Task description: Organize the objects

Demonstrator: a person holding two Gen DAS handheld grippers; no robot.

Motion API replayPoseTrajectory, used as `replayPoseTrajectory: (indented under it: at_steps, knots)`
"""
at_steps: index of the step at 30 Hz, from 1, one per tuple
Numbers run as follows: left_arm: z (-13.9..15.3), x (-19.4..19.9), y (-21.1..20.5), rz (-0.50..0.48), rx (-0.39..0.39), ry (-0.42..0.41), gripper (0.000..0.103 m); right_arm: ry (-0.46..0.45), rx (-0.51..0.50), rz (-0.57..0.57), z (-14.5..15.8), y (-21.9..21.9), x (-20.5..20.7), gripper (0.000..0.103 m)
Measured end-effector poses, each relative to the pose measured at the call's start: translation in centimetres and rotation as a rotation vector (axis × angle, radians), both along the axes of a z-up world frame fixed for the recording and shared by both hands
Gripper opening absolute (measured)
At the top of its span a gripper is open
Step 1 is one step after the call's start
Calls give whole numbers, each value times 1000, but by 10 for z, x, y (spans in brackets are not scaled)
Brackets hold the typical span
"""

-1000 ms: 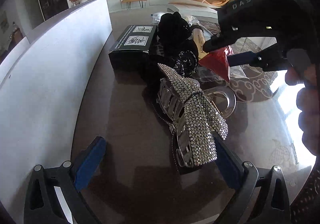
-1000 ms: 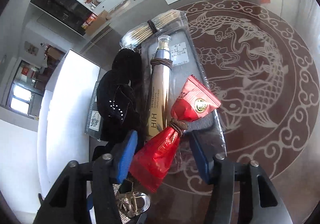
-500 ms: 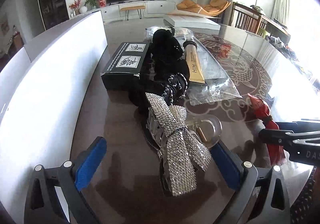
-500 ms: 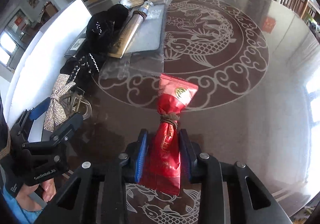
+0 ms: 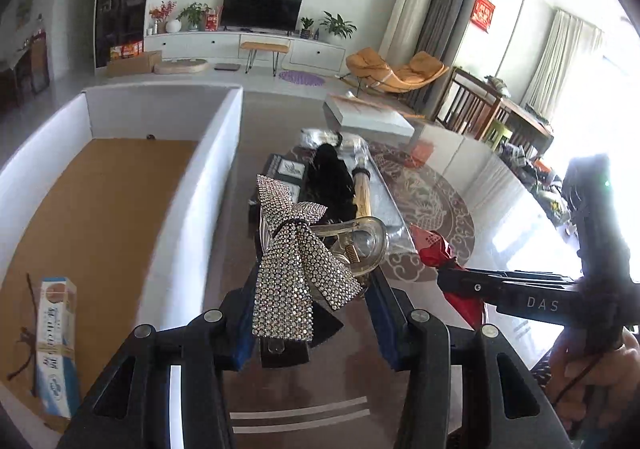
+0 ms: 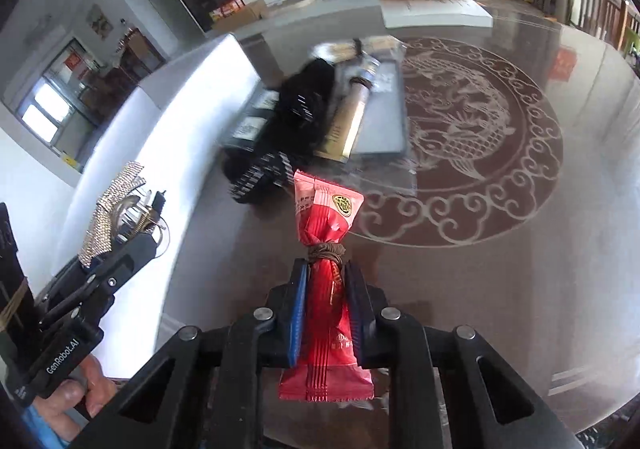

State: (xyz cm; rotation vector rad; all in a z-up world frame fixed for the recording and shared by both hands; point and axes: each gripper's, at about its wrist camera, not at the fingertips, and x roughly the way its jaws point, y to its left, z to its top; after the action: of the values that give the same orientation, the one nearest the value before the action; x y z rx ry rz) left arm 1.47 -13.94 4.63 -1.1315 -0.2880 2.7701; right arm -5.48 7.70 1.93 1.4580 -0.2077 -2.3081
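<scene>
A rhinestone bow hair clip (image 5: 296, 269) with a clear claw hangs above the table between the blue pads of my left gripper (image 5: 312, 305). Its jaws are closing, and the pads press on the clip's base. In the right wrist view the same clip (image 6: 108, 217) and left gripper (image 6: 140, 233) show at the left, over the white box wall. My right gripper (image 6: 326, 273) is shut on a red tied packet (image 6: 326, 217), held upright above the table. That packet (image 5: 434, 253) and the right gripper (image 5: 444, 277) also appear at the right of the left wrist view.
A white box (image 5: 224, 153) with a brown floor stands left of the table and holds a blue-and-white carton (image 5: 56, 345). Farther back on the patterned table (image 6: 520, 249) lie a black fabric item (image 6: 296, 117), a gold tube (image 6: 348, 125) on a clear bag, and a black box (image 6: 252, 117).
The left jaws closed on the bow clip and lifted it off the table toward the white box. The right gripper tightened on the red packet and moved it left and up.
</scene>
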Motion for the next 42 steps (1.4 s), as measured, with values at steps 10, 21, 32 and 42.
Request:
replayPoseTrajectory:
  at_steps: [10, 21, 32, 42]
  knots:
    - [6, 15, -152, 314, -184, -147, 49, 77, -282, 334, 86, -187, 10, 22]
    - [21, 17, -74, 129, -134, -63, 74, 290, 25, 88, 37, -115, 20, 97]
    - [-86, -23, 116, -169, -200, -192, 101, 194, 350, -466, -65, 96, 24, 99]
    - [-116, -57, 147, -121, -263, -191, 102, 191, 407, -549, -67, 108, 24, 99]
